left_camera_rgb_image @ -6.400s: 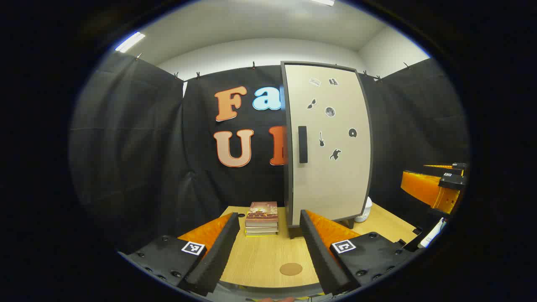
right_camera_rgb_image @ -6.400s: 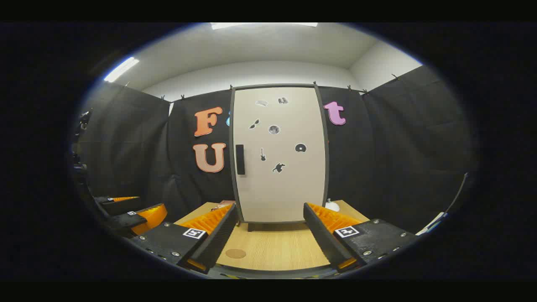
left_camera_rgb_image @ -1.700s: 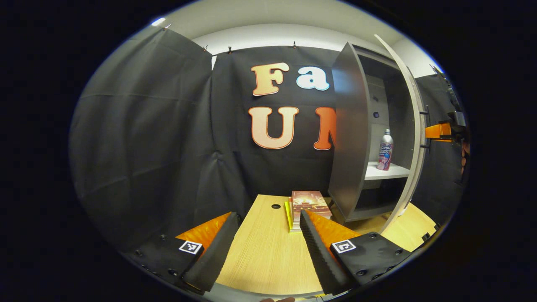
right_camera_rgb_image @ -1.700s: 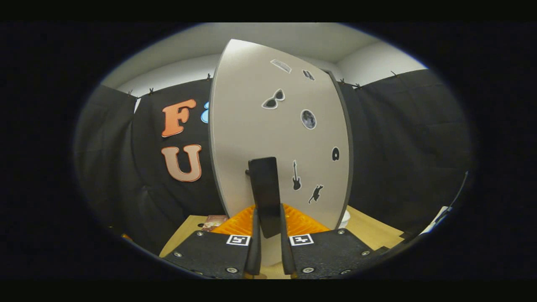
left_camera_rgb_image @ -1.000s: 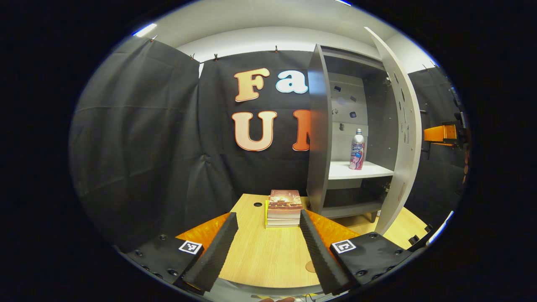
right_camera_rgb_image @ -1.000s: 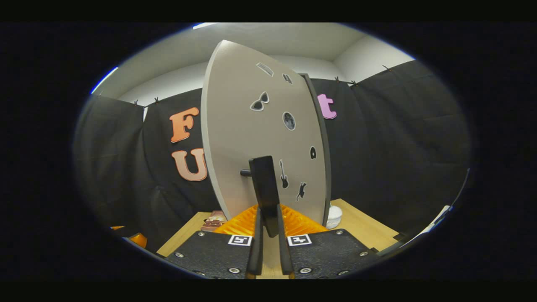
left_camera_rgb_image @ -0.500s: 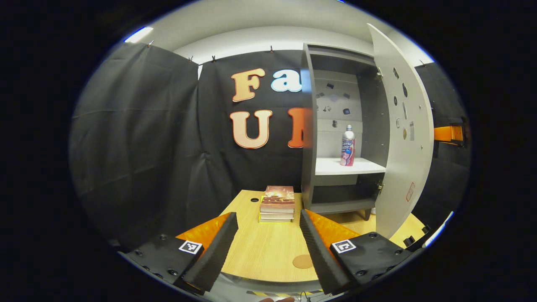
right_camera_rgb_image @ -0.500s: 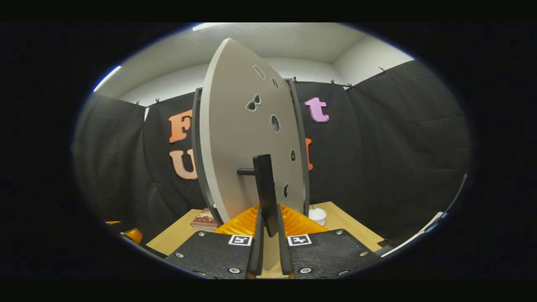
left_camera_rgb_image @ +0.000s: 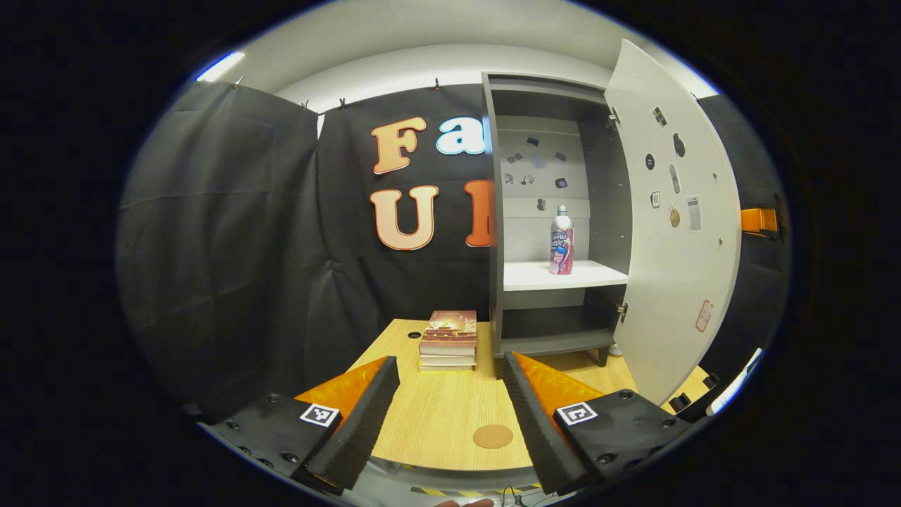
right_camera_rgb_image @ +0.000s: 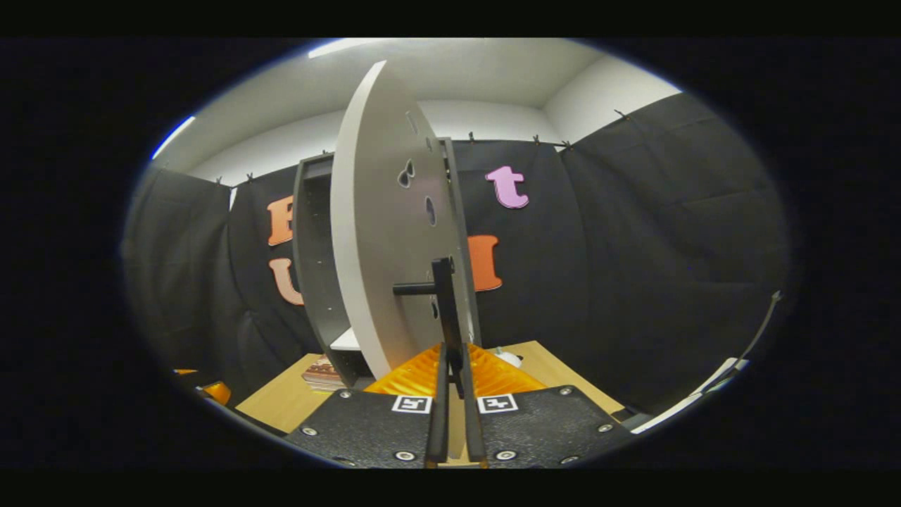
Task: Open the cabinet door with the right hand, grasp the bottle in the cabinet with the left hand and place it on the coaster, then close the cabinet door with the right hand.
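Left gripper view: left gripper spread over worktop; coaster between its fingers; bottle ahead-right on cabinet shelf, door swung wide.
Right gripper view: right gripper pinching door handle.

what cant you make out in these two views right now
- Bottle label: left gripper view, too small to read.
- Lower compartment of the cabinet: left gripper view, in shadow, contents unclear.
- White thing on the table: right gripper view, mostly behind the door and the right hand-held gripper.
- Coaster: left gripper view, its material can't be told.
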A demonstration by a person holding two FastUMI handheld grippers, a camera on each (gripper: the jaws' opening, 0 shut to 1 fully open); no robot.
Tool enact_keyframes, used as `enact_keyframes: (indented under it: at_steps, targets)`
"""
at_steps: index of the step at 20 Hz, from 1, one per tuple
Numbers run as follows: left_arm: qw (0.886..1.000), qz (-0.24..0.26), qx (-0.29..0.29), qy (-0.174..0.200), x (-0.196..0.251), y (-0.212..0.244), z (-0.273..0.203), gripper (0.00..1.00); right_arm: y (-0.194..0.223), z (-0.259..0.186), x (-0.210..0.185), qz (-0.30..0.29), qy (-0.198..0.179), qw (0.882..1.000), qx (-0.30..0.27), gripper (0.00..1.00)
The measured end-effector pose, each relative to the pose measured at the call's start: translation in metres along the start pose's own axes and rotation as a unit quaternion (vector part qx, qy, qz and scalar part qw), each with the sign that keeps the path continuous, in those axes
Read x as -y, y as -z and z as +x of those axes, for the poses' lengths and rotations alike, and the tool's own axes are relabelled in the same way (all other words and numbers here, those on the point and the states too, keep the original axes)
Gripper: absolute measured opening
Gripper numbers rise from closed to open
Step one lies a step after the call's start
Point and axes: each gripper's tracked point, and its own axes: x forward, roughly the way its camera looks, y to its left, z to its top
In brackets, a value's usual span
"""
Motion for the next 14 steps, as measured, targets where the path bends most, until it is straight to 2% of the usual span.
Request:
enact_keyframes:
  at_steps: [1,2,3,4,6,10,11,12,13,14]
  targets:
    - [1.0,0.001,0.0,-0.001,0.0,0.0,0.0,0.94,-0.002,0.002,0.004,-0.001,0.003,1.0,0.005,0.05]
    - [1.0,0.003,-0.001,0.0,0.0,0.001,-0.001,0.94,0.0,0.005,0.009,-0.003,0.009,1.0,0.002,0.05]
    - [1.0,0.007,-0.001,-0.004,-0.001,0.001,-0.001,0.94,-0.001,0.003,0.014,-0.006,0.014,1.0,0.002,0.14]
    - [1.0,0.007,-0.001,-0.004,-0.001,0.001,-0.001,0.96,-0.002,0.002,0.019,-0.01,0.014,1.0,0.004,0.07]
    - [1.0,0.004,-0.003,-0.003,0.001,0.001,-0.001,0.94,-0.001,0.004,0.022,-0.009,0.005,1.0,0.0,0.0]
    - [1.0,0.001,-0.006,-0.001,0.004,0.002,-0.001,0.94,0.001,0.004,0.021,-0.003,-0.021,1.0,-0.008,0.0]
    - [1.0,0.001,-0.005,-0.001,0.004,0.001,-0.001,0.96,0.002,0.004,0.019,0.003,-0.027,1.0,-0.008,0.05]
    - [1.0,0.001,-0.005,-0.002,0.004,0.0,-0.001,0.99,0.003,0.004,0.016,0.009,-0.031,0.999,-0.009,0.0]
    - [1.0,0.001,-0.005,-0.002,0.004,0.0,-0.001,0.99,0.003,0.003,0.014,0.014,-0.035,0.999,-0.01,0.06]
    - [1.0,0.0,-0.004,-0.002,0.005,-0.001,-0.001,0.99,0.004,0.003,0.012,0.019,-0.035,0.999,-0.013,0.08]
